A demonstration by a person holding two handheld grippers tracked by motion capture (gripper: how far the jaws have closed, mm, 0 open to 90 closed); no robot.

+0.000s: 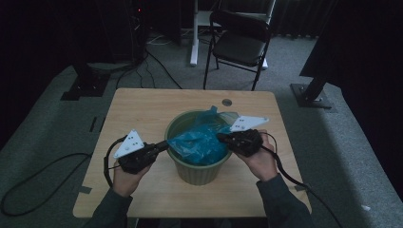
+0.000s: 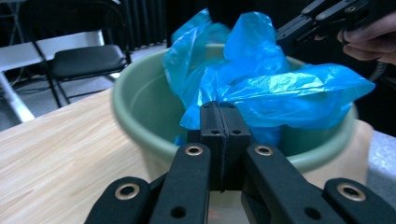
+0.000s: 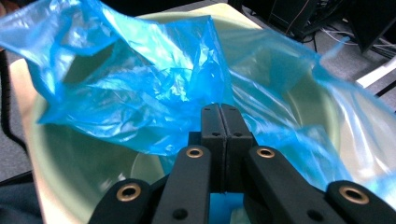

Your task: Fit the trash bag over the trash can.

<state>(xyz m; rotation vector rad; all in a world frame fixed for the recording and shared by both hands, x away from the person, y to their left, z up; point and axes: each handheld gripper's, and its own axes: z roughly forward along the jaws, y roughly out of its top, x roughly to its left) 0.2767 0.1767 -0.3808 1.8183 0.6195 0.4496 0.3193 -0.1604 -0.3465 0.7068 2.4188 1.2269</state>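
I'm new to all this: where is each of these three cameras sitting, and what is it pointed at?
High view: above the person's side, looking forward and down on the wooden table; forearms, left gripper and right gripper enter from below.
Left gripper view: rides the left gripper, looking along its shut jaws at the green bucket; the other hand's gripper shows top right.
Right gripper view: rides the right gripper, looking into the bucket over shut jaws.
All three share the blue plastic bag in the bucket.
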